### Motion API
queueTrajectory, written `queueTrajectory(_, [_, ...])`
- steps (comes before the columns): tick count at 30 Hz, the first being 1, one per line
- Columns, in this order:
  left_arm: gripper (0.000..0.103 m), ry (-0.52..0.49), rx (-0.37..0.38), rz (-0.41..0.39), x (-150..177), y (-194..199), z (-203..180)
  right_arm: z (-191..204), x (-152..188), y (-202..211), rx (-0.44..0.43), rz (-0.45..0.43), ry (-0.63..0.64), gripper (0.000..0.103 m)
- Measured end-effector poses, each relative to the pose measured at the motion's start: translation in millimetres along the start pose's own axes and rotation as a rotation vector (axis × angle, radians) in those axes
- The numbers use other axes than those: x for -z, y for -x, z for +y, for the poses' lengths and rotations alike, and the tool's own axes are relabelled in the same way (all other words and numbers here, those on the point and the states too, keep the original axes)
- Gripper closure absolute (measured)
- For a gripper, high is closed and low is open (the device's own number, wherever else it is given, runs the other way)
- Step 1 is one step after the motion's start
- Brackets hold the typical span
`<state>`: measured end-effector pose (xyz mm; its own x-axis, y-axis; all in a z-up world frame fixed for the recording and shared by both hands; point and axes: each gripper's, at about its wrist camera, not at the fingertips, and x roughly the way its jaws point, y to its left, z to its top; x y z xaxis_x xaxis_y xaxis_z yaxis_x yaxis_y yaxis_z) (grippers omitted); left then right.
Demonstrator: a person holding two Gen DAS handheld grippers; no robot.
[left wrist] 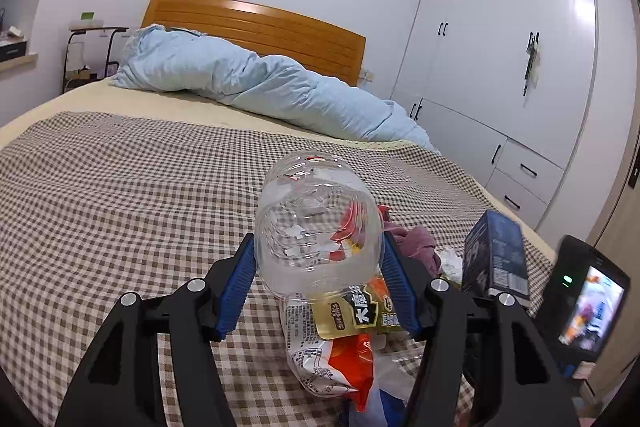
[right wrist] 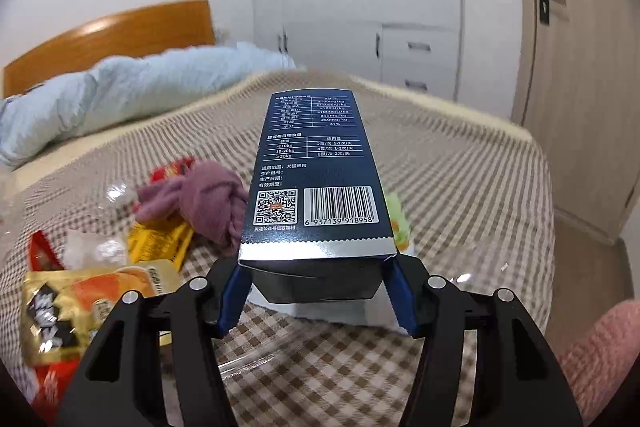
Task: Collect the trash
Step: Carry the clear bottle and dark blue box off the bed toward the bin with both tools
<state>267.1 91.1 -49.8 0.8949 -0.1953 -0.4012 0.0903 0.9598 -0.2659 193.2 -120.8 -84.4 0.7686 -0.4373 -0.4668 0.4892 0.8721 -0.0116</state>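
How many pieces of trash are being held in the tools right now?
2. A clear plastic bottle is clamped in the left tool, and a dark blue carton in the right tool. More wrappers lie loose on the checked bedspread.

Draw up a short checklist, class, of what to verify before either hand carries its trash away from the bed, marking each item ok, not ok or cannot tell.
1. Left gripper jaws pressed on both sides of the clear plastic bottle: ok.
2. Right gripper jaws closed on the dark blue carton: ok.
3. Carton lifted off the checked bedspread: ok.
4. Bottle empty: ok, no liquid seen.
5. Bin or bag ready to receive them: cannot tell, none in view.
6. Bed cleared of trash: not ok, snack wrappers and a purple cloth remain.
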Motion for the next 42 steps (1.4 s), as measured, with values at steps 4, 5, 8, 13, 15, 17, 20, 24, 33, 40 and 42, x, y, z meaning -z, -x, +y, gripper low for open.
queueTrajectory(4, [0.044,-0.022,-0.003,-0.013,0.1,5.1,-5.6,-10.6,-3.9,14.6,-0.021,-0.068,0.047,0.045])
queueTrajectory(5, [0.044,-0.026,-0.001,-0.016,0.1,6.4,-7.0,-15.9,-4.9,17.5,-0.03,-0.077,0.054,0.045])
queueTrajectory(8, [0.044,-0.045,0.002,-0.028,0.2,11.5,-12.8,-31.1,-8.8,21.4,-0.049,-0.088,0.069,0.045])
queueTrajectory(13, [0.044,-0.093,-0.002,-0.044,2.7,18.8,-24.2,-54.6,-8.5,33.6,-0.083,-0.11,0.106,0.045])
queueTrajectory(15, [0.044,-0.099,-0.004,-0.051,3.8,21.5,-27.2,-64.0,-8.3,37.6,-0.096,-0.111,0.12,0.045])
queueTrajectory(17, [0.044,-0.105,0.003,-0.056,5.6,24.9,-30.8,-72.4,-8.8,40.8,-0.113,-0.107,0.128,0.045])
queueTrajectory(20, [0.044,-0.117,0.015,-0.073,6.8,32.2,-37.3,-83.5,-8.5,45.5,-0.134,-0.104,0.138,0.045])
queueTrajectory(24, [0.044,-0.135,0.028,-0.111,10.1,45.9,-46.5,-97.9,-4.4,53.5,-0.158,-0.099,0.154,0.045])
queueTrajectory(33, [0.044,-0.167,0.047,-0.145,19.1,58.8,-65.5,-119.0,2.4,67.3,-0.18,-0.111,0.186,0.045])
queueTrajectory(40, [0.044,-0.169,0.035,-0.154,24.0,72.6,-75.9,-130.3,8.4,71.5,-0.209,-0.099,0.245,0.045])
queueTrajectory(42, [0.044,-0.19,0.03,-0.168,26.4,77.8,-81.2,-132.9,10.7,74.7,-0.215,-0.099,0.27,0.045])
